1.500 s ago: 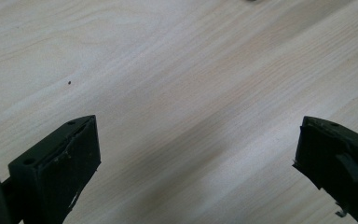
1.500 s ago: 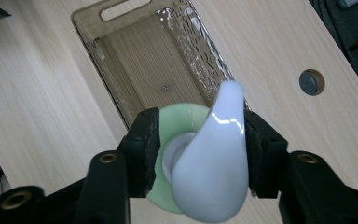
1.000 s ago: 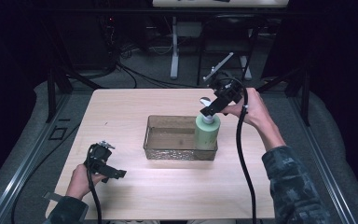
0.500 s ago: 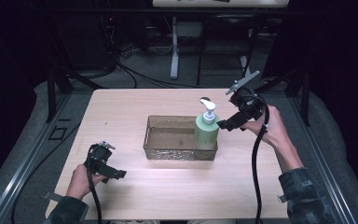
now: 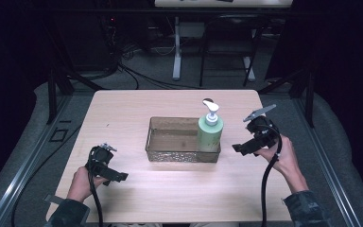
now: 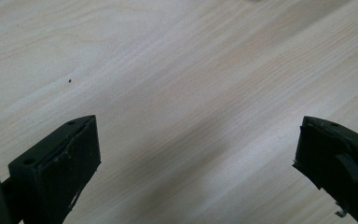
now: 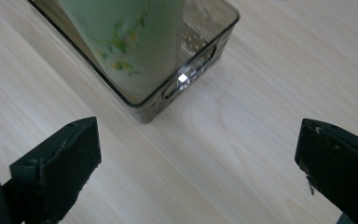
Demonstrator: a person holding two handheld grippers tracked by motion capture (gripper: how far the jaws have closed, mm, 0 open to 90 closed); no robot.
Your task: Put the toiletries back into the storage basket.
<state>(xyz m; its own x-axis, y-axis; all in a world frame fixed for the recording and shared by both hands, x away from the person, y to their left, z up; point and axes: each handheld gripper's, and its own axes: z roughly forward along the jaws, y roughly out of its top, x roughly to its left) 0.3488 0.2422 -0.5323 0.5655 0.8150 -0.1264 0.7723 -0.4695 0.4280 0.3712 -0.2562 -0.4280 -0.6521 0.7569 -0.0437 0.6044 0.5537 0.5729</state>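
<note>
A pale green pump bottle stands upright in the right end of a smoky clear bin at the middle of the wooden table. My right gripper hovers just right of the bin, apart from it. Its jaws have just been opening and stand open with nothing between them. In the right gripper view, that gripper looks down at the bin's corner and the bottle's flowered side. My left gripper rests at the front left, open over bare wood.
The table has bare wood to the left of the bin, behind it and in front of it. Cables trail from both grippers toward the near edge. Dark stands and cables lie on the floor beyond the far edge.
The right gripper has left the bottle's pump top, moving right and down toward the table beside the bin. The bottle stays standing in the bin. The left gripper has kept still.
</note>
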